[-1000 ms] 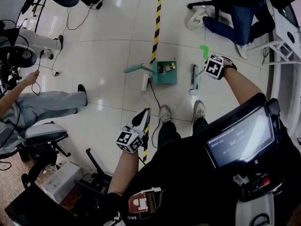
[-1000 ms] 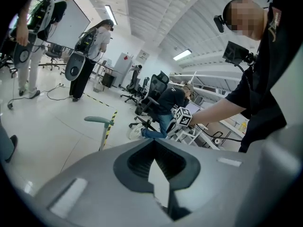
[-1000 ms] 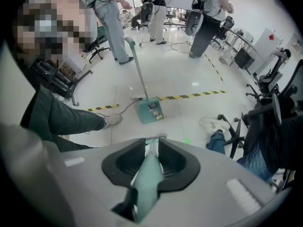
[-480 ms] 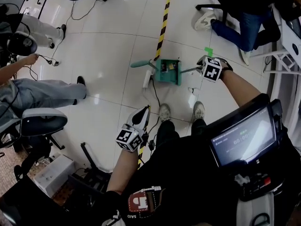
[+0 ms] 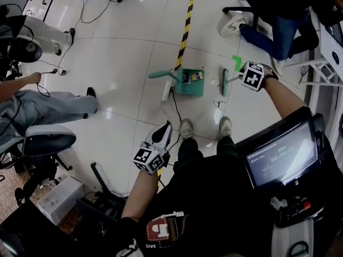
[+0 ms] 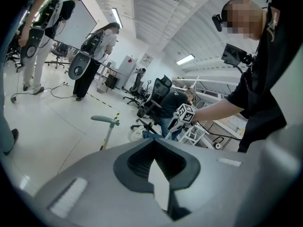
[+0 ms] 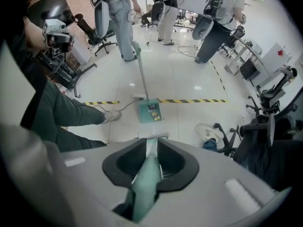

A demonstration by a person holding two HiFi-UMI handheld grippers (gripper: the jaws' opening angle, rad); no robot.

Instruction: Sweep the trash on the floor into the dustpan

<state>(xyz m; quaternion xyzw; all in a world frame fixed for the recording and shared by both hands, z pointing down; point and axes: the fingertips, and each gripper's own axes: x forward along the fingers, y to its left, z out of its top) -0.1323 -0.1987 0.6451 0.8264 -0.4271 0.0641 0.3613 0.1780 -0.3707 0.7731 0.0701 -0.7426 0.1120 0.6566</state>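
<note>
Head view: the right gripper clamps the broom by its handle. Ahead of it, the dustpan holds a few wrappers, and white scraps lie between.

Left gripper view: the left gripper is pinched together and empty, well away from the pan. With nothing bracing it, a hard stroke could shove the pan off.

Right gripper view: the green handle fills the jaws.

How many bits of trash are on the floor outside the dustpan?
2: one white scrap beside the broom head, another scrap nearer the person's shoes. Tiny bits may be hidden.
</note>
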